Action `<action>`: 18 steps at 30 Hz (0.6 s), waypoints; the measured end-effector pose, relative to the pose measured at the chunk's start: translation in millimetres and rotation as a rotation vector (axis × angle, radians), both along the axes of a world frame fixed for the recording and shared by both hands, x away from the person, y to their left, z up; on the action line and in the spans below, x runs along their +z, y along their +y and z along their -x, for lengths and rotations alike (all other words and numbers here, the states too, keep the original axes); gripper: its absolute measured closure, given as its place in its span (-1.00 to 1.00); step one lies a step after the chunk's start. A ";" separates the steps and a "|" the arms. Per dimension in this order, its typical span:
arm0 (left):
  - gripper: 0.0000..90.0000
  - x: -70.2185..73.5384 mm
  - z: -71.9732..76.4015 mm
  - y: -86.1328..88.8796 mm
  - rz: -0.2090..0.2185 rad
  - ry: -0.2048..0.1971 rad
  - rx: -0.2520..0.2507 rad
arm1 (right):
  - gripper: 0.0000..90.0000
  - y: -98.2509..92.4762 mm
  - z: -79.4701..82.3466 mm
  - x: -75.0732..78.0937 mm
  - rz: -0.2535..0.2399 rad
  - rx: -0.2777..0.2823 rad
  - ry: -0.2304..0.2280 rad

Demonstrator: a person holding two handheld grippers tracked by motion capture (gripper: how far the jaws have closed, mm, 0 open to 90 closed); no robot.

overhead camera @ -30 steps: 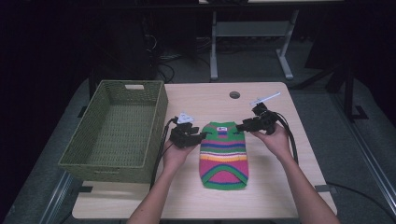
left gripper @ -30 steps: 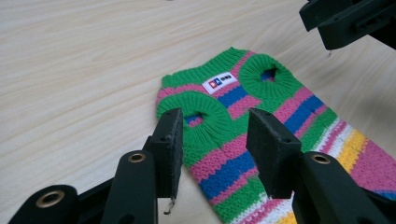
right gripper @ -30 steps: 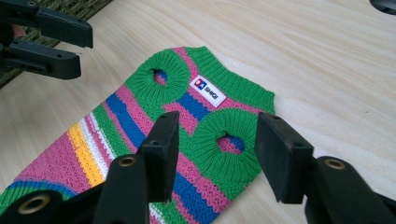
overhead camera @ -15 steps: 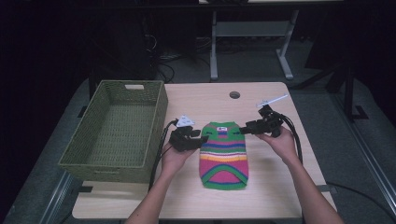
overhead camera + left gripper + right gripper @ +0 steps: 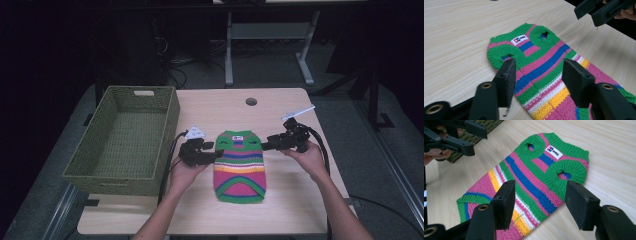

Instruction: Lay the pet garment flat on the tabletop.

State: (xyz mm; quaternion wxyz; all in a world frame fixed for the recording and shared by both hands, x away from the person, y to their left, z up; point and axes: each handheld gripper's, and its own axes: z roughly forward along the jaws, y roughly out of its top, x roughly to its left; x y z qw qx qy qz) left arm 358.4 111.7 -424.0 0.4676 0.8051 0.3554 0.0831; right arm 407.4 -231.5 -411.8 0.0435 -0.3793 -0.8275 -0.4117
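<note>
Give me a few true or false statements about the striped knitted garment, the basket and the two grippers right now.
1. The striped knitted garment lies flat on the table. True.
2. The wicker basket holds the garment. False: the basket is empty.
3. The left gripper stands open. True.
4. The right gripper clamps the garment's white label. False: its jaws are open, pressing nothing.
5. The basket stands left of the garment in the high view. True.

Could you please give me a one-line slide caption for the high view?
Left gripper and right gripper, jaws open, flank a striped knit sweater beside a green basket.
</note>
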 end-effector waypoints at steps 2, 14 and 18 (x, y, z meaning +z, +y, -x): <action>-0.10 -0.1 1.8 1.2 0.001 0.005 -0.011 | -0.10 -1.7 2.2 0.0 -0.008 0.006 0.004; -0.25 2.3 12.4 5.6 0.027 0.014 -0.038 | -0.20 -9.4 13.1 1.1 -0.011 0.038 0.009; -0.29 1.5 16.6 4.5 0.025 0.016 -0.047 | -0.22 -13.0 17.7 -1.3 -0.013 0.044 0.011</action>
